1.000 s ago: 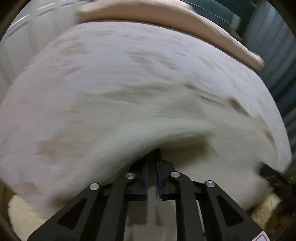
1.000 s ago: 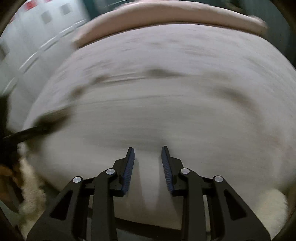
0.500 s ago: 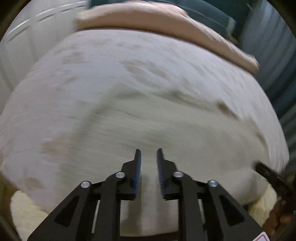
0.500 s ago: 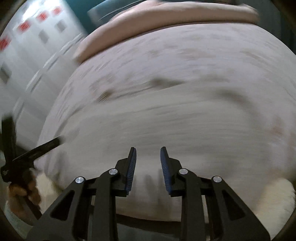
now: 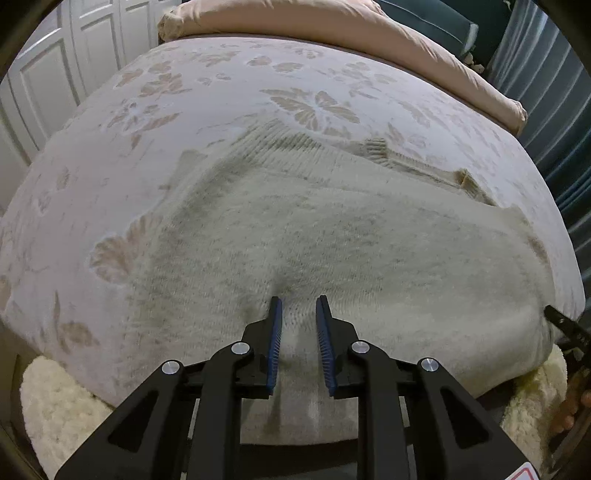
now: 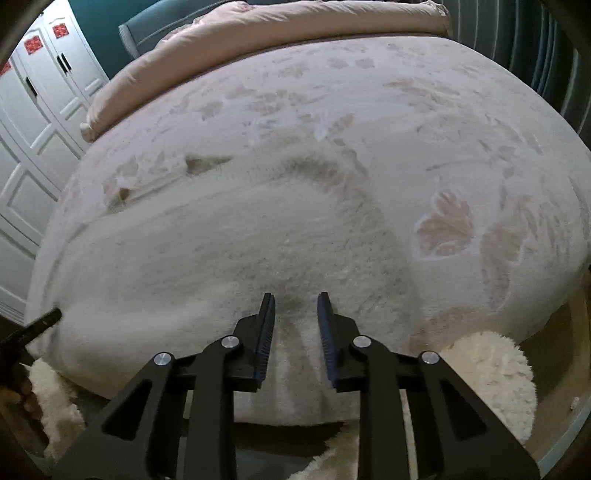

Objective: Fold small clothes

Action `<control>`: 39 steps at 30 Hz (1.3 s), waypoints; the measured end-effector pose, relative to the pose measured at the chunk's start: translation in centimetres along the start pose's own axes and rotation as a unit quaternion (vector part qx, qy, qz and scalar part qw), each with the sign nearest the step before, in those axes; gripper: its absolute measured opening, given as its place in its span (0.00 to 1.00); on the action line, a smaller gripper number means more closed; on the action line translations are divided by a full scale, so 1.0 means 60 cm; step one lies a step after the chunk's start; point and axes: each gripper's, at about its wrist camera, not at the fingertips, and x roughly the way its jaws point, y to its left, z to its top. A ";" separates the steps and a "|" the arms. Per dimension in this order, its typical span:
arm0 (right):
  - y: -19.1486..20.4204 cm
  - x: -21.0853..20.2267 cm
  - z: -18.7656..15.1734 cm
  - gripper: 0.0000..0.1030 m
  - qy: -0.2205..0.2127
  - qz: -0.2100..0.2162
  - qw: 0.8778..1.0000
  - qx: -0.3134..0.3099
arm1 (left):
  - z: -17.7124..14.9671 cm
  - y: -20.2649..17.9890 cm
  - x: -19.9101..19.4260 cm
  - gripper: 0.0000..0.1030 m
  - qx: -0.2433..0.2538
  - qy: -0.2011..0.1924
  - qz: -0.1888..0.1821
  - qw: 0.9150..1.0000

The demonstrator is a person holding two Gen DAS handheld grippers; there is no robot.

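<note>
A cream knit sweater (image 5: 332, 236) lies spread flat on the near half of the bed (image 5: 184, 96), its ribbed edge toward the far side and its near edge hanging a little over the bed's front. The left gripper (image 5: 298, 306) hovers over the near middle of the sweater with its jaws a narrow gap apart; knit shows between the blue pads (image 5: 275, 343) but they do not press on it. 1 second ago those jaws were pinched together on a raised ridge of the fabric, and half a second ago they already stood apart as now, so the sweater has been let go and has settled flat. The right gripper (image 6: 295, 301) hangs over the sweater's (image 6: 229, 243) right near part, jaws also a narrow gap apart and closing slightly, with fabric under them but nothing gripped; they stood about as wide in both earlier frames. Both earlier views were smeared by motion, and now both are sharp. In the right view the left gripper's black tip (image 6: 40, 321) shows at the far left edge, lower than half a second ago. A pink duvet (image 5: 332, 26) lies rolled along the far side of the bed, and a fluffy white rug (image 6: 491, 373) shows below its front.
</note>
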 end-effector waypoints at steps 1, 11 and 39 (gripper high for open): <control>0.006 -0.007 0.003 0.23 -0.003 0.015 1.000 0.005 | -0.003 -0.003 -0.001 0.20 0.001 -0.001 0.004 1.000; 0.233 0.054 0.007 0.24 0.026 0.098 0.990 -0.096 | -0.008 -0.023 0.002 0.21 0.016 -0.005 0.032 0.999; 0.333 0.187 0.111 0.35 0.069 0.041 0.987 -0.142 | 0.010 0.074 -0.016 0.28 -0.076 -0.018 -0.015 0.997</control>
